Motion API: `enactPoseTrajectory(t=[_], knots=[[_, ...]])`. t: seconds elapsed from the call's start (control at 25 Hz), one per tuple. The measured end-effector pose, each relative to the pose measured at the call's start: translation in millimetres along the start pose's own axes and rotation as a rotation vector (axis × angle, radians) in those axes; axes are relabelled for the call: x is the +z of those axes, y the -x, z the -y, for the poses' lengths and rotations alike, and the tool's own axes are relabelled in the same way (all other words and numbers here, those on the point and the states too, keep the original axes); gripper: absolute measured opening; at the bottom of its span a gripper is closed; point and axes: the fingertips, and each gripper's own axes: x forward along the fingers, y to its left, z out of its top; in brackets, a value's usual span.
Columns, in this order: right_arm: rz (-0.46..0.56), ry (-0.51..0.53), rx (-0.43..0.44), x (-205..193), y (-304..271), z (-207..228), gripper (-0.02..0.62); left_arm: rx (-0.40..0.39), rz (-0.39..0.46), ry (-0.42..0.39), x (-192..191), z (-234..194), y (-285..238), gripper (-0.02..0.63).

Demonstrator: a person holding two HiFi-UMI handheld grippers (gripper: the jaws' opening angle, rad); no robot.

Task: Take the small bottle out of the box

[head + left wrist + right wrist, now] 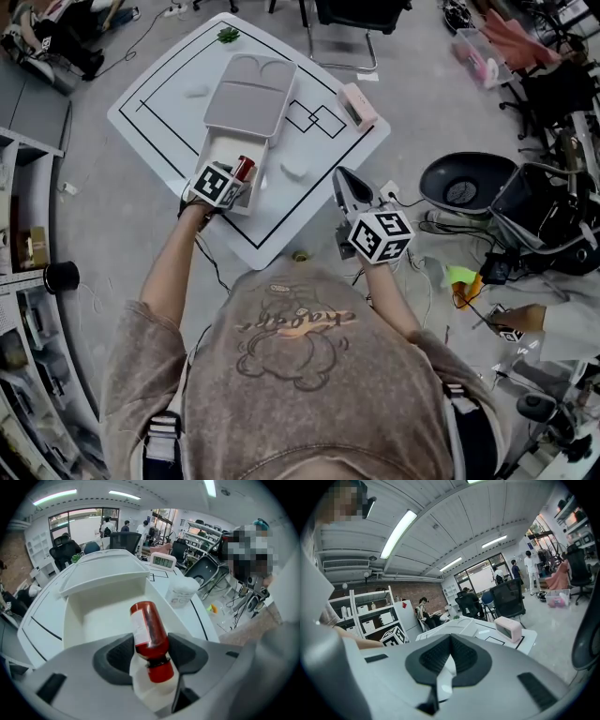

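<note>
Our left gripper (150, 651) has its jaws partly closed, the pads pressing either side of the small bottle (148, 627). The bottle is red, with its cap toward 6 o'clock and its base tilted toward 11. It sits over the open box (93, 620), seemingly clear of the floor. Our right gripper (449, 656), jaws together and empty, hovers at the box's 4 o'clock, off the table (159, 112).

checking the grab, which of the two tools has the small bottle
The left tool: its pads press the sides of the red small bottle at the open box. The right tool is closed with nothing in it.
</note>
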Motion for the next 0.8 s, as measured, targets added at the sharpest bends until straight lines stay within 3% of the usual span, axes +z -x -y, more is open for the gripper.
enactPoseTrajectory(t=[0.24, 0.8], knots=[[-0.004, 0.005, 0.016, -1, -4, -3, -0.006, 0.054, 0.069, 0.004, 12, -10, 19, 0.232], [-0.022, 0.026, 0.055, -4, -9, -18, -0.006, 0.169, 0.37, 0.013, 68, -3, 101, 0.232]])
